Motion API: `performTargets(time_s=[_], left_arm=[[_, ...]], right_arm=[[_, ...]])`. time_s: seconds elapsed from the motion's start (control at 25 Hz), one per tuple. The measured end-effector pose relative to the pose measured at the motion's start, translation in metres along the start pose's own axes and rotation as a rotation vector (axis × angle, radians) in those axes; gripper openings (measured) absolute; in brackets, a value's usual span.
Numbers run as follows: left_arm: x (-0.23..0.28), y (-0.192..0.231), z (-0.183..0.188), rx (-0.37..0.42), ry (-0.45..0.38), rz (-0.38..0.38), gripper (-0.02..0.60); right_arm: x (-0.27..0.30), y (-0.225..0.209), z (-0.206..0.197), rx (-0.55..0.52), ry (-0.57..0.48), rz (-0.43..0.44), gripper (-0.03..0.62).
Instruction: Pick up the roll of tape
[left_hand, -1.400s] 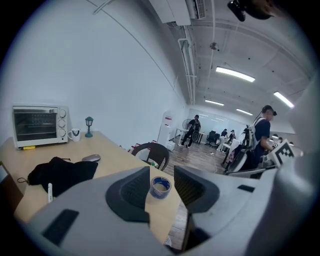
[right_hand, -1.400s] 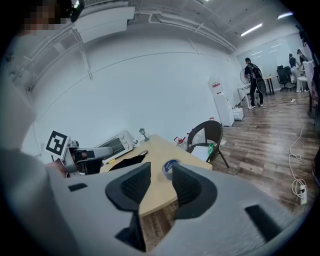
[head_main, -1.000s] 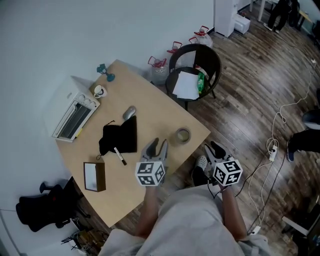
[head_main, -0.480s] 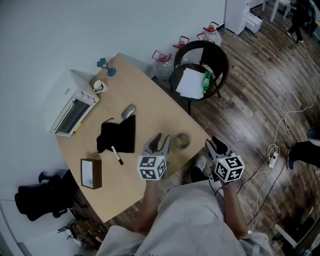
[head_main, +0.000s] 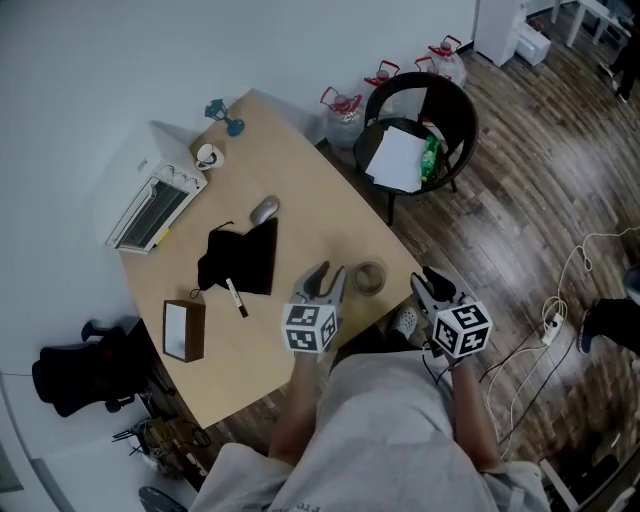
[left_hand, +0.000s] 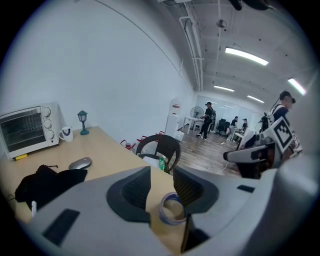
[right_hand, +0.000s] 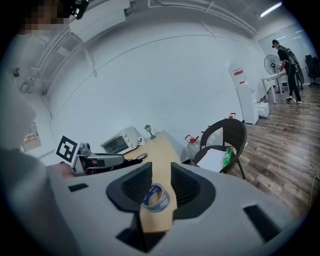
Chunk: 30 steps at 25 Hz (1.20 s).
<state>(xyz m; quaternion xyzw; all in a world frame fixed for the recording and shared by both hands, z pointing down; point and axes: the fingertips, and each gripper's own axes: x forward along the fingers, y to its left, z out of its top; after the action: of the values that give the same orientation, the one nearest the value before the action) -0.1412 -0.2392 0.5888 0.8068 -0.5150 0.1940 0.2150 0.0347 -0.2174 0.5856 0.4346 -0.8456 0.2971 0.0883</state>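
Left gripper (left_hand: 161, 175): jaws spread. The roll of tape (left_hand: 172, 209) shows low in the gap, nearer the right-hand jaw, and no pad presses on it. In the head view this gripper sits just left of the tape, over the table (head_main: 300, 170).

Right gripper (right_hand: 161, 170): jaws apart and closing. The tape is framed in the gap ahead, pads not on it. In the head view it's on the tape's right, out past the table edge over the wood floor (head_main: 540, 180), pointing back toward the roll.

Tape: lies flat on the tabletop near the table's right corner. The hole faces up, so the roll's axis is vertical. It's a ring with no long axis in plan. The band looks blue-grey from the gripper views.

Everything else, relative to the tape:
- black cloth (head_main: 240, 262) to the left, beyond the left gripper, with a marker (head_main: 236, 298) at its near edge
- brown box (head_main: 184, 330) further left and nearer the person
- mouse (head_main: 264, 210) up-left, touching the cloth's far corner
- toaster oven (head_main: 150, 210), mug (head_main: 207, 156) and small teal lamp (head_main: 222, 115) well apart, along the far left side of the table
- black chair (head_main: 420, 130) up-right on the floor, with paper and a green bottle on its seat
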Motion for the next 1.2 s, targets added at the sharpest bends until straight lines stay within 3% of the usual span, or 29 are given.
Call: performTargets(time_s=[0.6,1.2], left_arm=[[0.037,0.004,-0.023,-0.012,0.072,-0.059,0.136],[0.069,0.01,-0.079,-0.047,0.226,-0.124,0.137]], right_arm=[[0.009,-0.005,-0.006,-0.036,0.049,-0.005,0.121],[0.029,-0.003,-0.007,-0.076,0.099,0.002,0.121]])
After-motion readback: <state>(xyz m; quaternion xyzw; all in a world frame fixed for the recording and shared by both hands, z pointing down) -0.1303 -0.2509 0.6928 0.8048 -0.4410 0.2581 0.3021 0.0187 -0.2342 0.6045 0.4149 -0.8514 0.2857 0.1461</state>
